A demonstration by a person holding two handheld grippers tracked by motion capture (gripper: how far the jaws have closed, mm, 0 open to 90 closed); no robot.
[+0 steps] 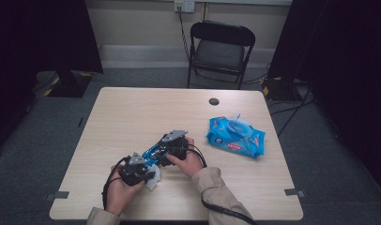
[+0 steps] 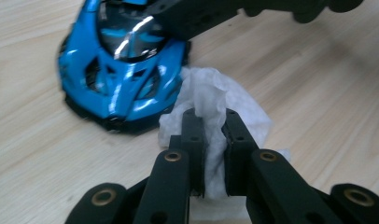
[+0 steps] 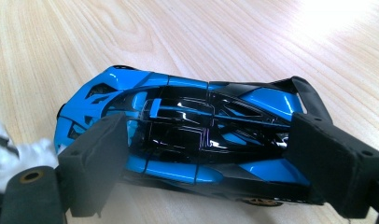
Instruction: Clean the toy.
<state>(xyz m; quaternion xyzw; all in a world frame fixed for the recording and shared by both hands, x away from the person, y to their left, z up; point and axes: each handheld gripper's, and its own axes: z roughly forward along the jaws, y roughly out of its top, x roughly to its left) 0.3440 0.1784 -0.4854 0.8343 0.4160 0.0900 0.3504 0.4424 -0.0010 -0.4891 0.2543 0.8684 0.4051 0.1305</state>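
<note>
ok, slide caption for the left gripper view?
Left gripper pinches a white wipe beside the blue toy car's nose.

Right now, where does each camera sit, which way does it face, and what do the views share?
High view: above the person's side, looking forward and down on the table; both forearms show.
Left gripper view: rides the left gripper, whose fingers pinch a white wipe.
Right gripper view: along the right gripper, clamping the blue toy car.
All share the car.

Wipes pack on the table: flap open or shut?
Open. In the high view the wipes pack lies flat with its clear flap lifted off the top, leaving the opening uncovered.
</note>
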